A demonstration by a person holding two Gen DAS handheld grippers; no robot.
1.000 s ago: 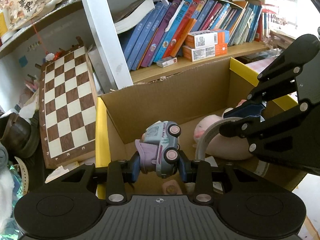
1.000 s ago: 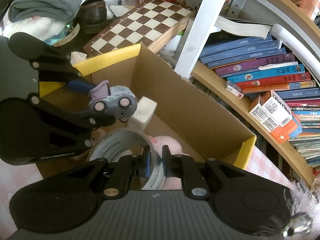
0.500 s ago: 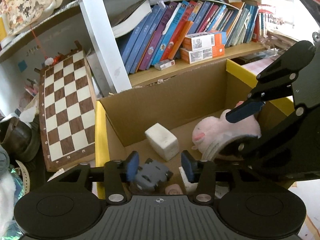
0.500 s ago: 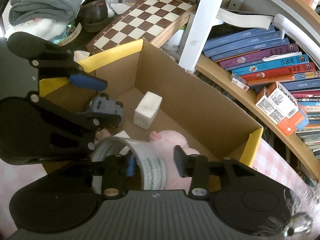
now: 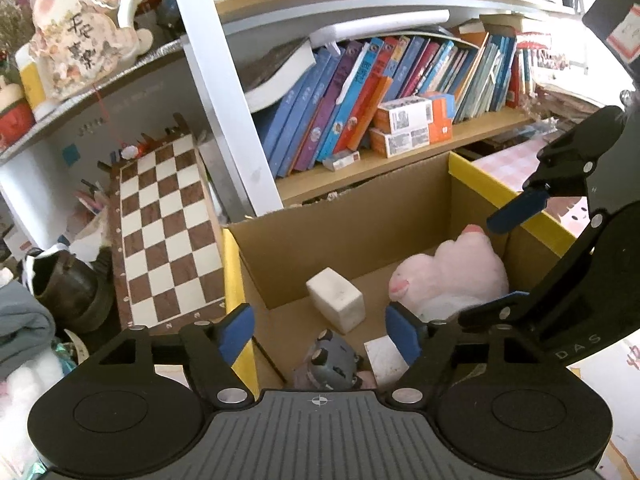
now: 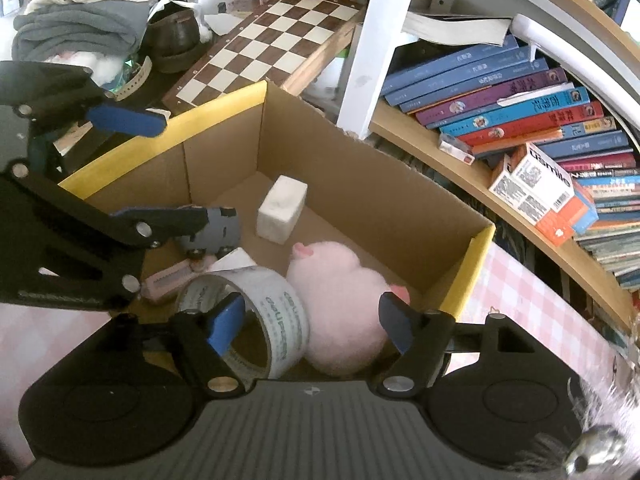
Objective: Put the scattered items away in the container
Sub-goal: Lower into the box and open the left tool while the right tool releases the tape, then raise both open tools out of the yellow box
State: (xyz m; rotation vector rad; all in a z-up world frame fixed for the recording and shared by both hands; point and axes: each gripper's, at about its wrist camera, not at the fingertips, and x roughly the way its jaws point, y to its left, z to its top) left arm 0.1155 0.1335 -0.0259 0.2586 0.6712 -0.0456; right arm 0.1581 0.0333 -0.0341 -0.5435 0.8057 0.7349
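A cardboard box with yellow-edged flaps stands below the bookshelf. Inside lie a grey toy truck, a white block, a pink plush, a roll of clear tape and a pink flat item. My left gripper is open and empty above the truck. My right gripper is open and empty above the tape roll and plush. Each gripper shows in the other's view.
A chessboard leans left of the box. Books and small cartons fill the shelf behind it. A white shelf post stands at the box's back corner. Folded clothes and a dark shoe lie to the left.
My left gripper opened and the toy truck dropped into the box. My right gripper opened and the tape roll fell beside the plush. Both grippers have risen and opened wider.
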